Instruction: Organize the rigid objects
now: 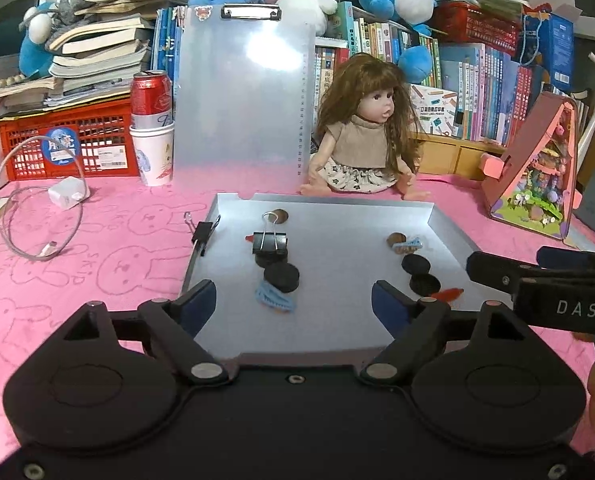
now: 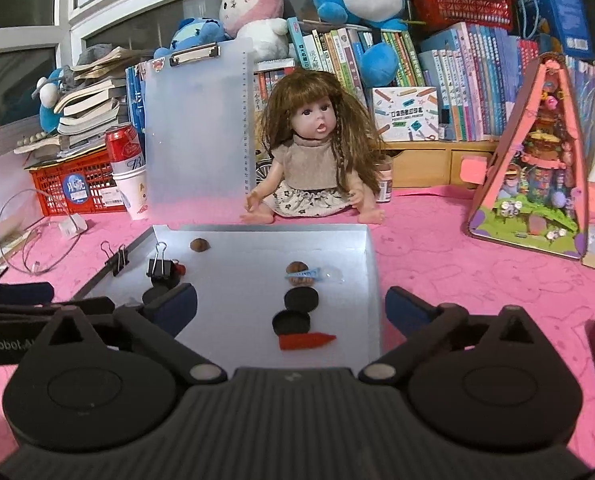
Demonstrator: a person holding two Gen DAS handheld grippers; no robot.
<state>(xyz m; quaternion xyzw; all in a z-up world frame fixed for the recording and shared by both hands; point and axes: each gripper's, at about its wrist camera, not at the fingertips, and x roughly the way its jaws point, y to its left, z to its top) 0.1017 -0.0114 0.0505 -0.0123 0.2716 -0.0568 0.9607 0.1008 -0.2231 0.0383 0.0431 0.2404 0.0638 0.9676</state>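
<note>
Both tongs, left gripper and right gripper, hang spread and empty over the tray's near edge (sorting seemingly midway), so next I'd pinch the orange piece at the right gripper's six o'clock.

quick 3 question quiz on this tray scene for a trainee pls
1. True or false: the binder clip inside the tray lies on the doll's side of the black discs.
2. Which lies nearest the right gripper? A walnut B orange carrot-shaped piece C blue comb
3. Fill in: the second binder clip is clipped on the tray's ___ wall.

Key: 1 true; 2 B; 3 left. Both the right and the left gripper are open and hold nothing.
</note>
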